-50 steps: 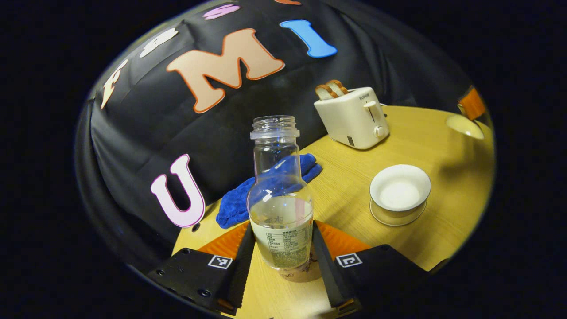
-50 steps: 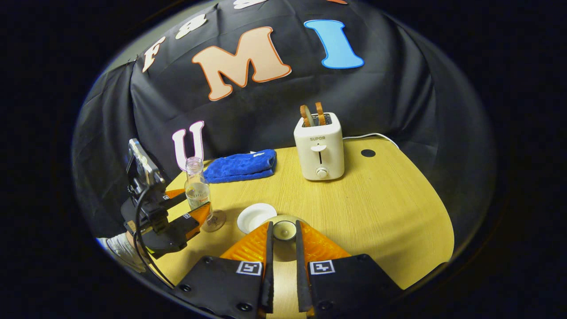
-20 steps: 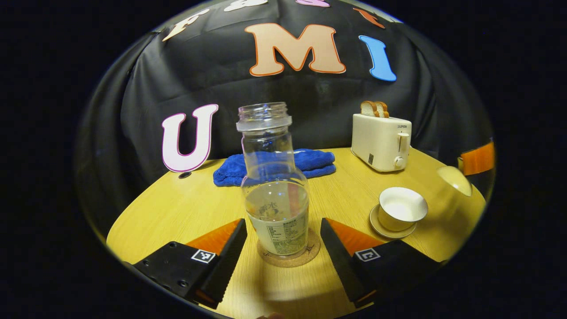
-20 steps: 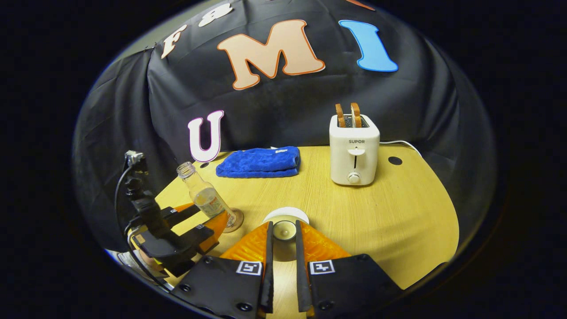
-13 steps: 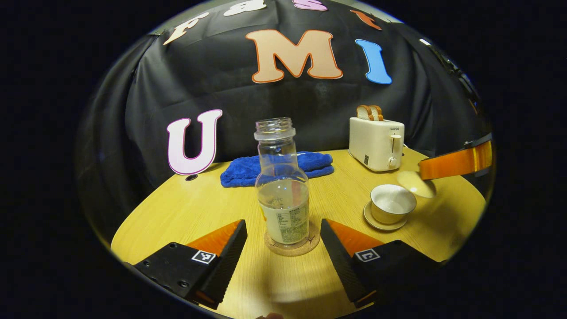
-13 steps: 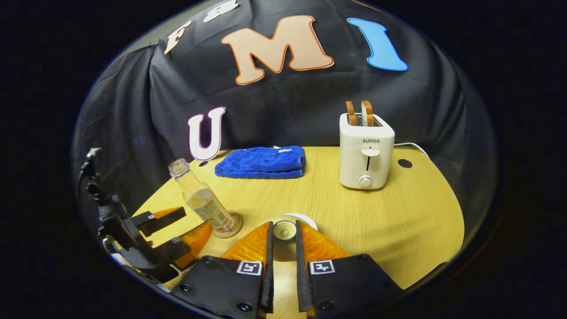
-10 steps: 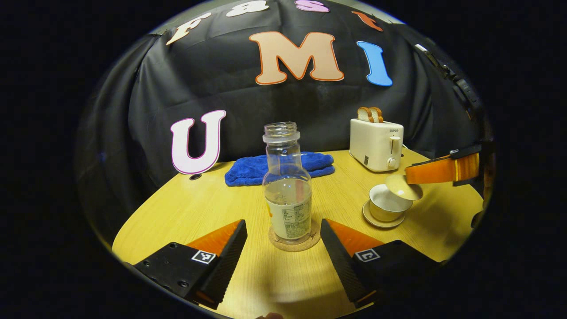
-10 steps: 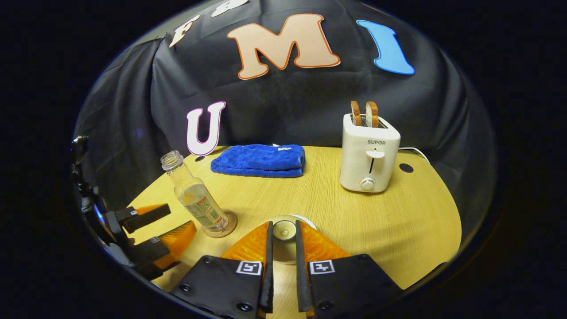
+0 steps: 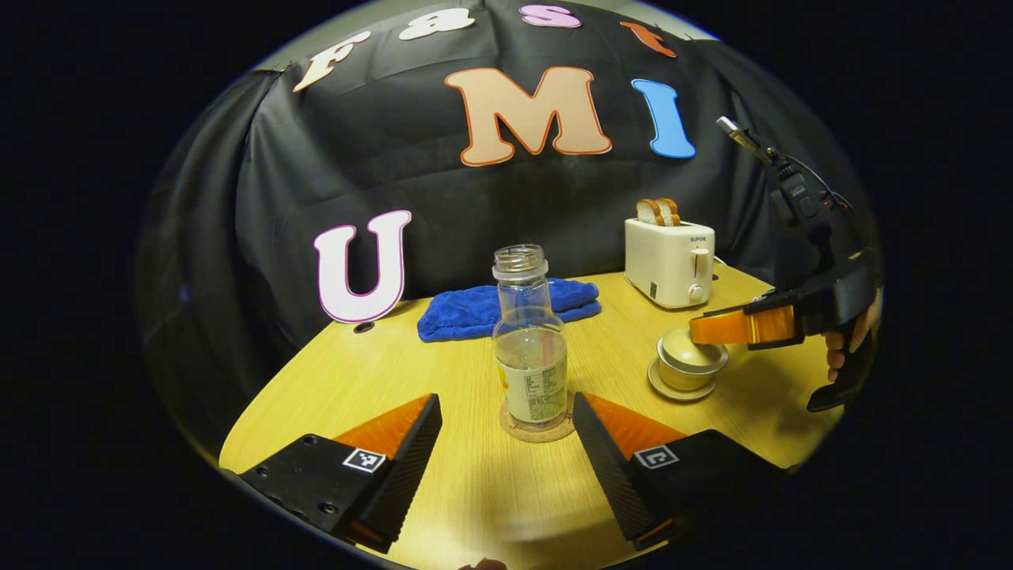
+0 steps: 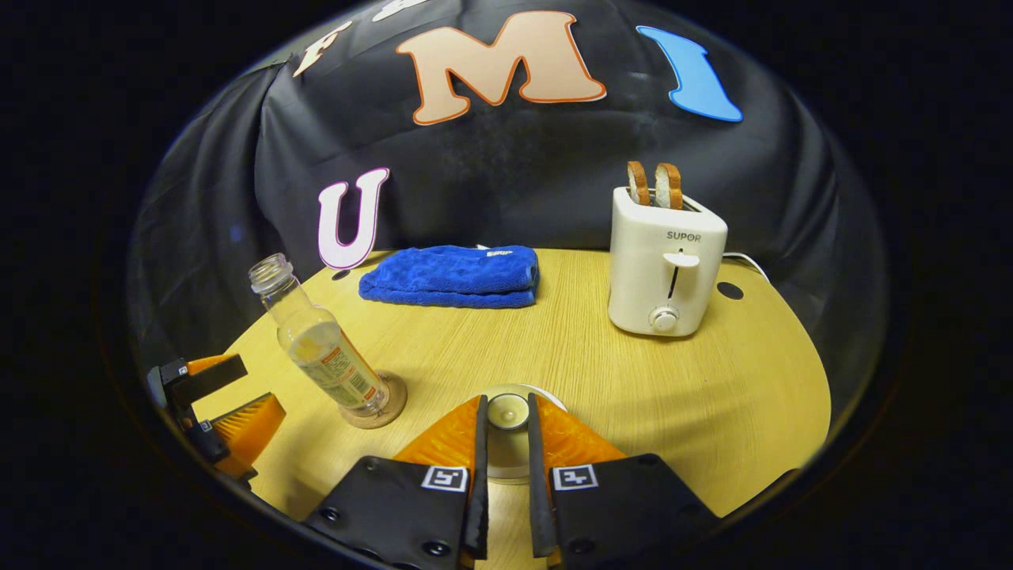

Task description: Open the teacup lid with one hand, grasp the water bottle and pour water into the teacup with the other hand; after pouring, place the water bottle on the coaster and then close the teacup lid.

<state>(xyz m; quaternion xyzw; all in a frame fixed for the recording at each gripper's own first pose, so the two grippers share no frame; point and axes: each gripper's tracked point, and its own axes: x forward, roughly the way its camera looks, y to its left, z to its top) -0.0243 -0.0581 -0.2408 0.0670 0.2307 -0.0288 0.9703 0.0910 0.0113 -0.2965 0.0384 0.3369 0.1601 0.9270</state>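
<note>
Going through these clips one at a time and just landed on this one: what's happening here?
A person works a handheld gripper in each hand at a wooden table. The right gripper is shut on the knob of the teacup lid, which sits on the teacup. The left gripper is open, its fingers clear of the water bottle standing on the coaster. A toaster and blue cloth sit behind.

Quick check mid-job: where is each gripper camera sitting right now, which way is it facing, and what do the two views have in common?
Left gripper view: rides the left gripper, low over the table's near edge, facing the water bottle on its coaster; its open fingers flank the bottle without touching it, and the right gripper and a hand show at right.
Right gripper view: rides the right gripper, looking toward the toaster; its fingers pinch the lid knob of the teacup lid.
Shared: bottle, coaster, blue towel, toaster, wooden table.
</note>
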